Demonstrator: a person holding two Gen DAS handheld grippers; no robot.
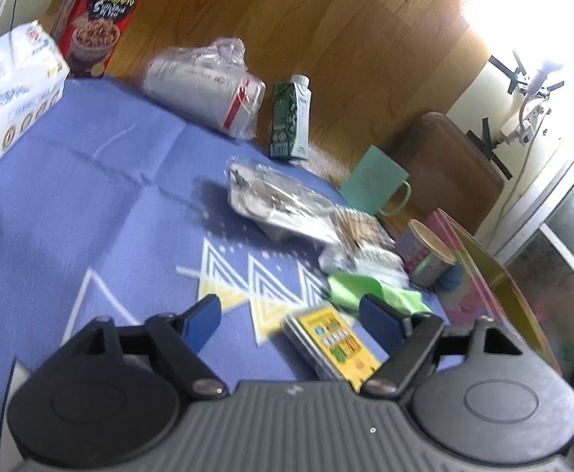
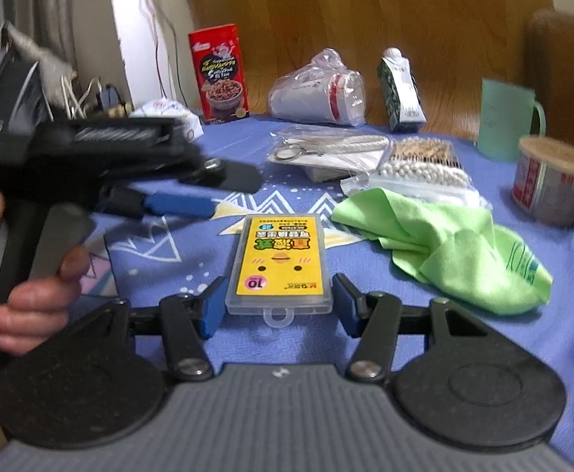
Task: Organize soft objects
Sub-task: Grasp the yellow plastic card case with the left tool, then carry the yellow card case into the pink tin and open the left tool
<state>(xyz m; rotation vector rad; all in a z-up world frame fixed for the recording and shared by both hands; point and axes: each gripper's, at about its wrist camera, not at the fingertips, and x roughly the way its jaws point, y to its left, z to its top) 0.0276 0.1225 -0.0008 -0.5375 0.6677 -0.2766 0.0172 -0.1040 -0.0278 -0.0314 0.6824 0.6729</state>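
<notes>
Green cloth (image 2: 440, 244) lay crumpled, long axis running right and toward the camera. Right gripper (image 2: 279, 306) straddled yellow case (image 2: 280, 259), grip unclear; left gripper (image 1: 291, 320) released.

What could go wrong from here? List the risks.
1. The right gripper stands open around the hard yellow case, not the soft green cloth; it may pick the wrong item.
2. The left gripper, jaws open, hovers beside that case and could collide with the right one.
3. Dragging the cloth might pull the cotton swab bag along.
</notes>
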